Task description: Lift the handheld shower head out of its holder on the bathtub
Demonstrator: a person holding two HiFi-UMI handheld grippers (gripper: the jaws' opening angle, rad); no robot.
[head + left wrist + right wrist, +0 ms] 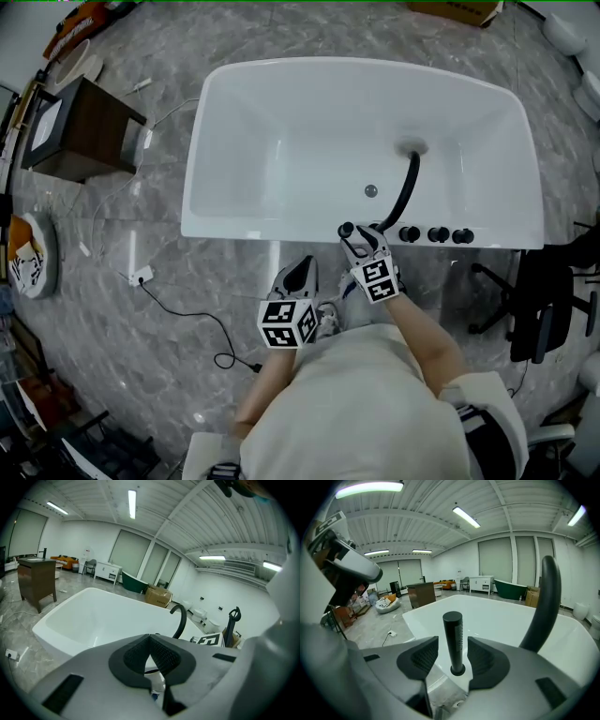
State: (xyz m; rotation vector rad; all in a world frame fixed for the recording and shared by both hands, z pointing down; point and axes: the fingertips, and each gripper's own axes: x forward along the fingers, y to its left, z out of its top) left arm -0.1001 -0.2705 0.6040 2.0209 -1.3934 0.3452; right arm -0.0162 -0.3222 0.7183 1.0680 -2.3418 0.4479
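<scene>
The shower head (pixel 453 630) is seen standing upright on the bathtub (pixel 281 228) rim. It is framed, untouched, by the spread right claw (pixel 453 654). The left claw (pixel 151 654) is pressed together, farther away.

There are 1 bathtub (pixel 281 67), 1 shower head (pixel 453 639), 1 spout (pixel 408 187), 3 knobs (pixel 438 234) and 2 grippers (pixel 300 270) (pixel 364 242).
</scene>
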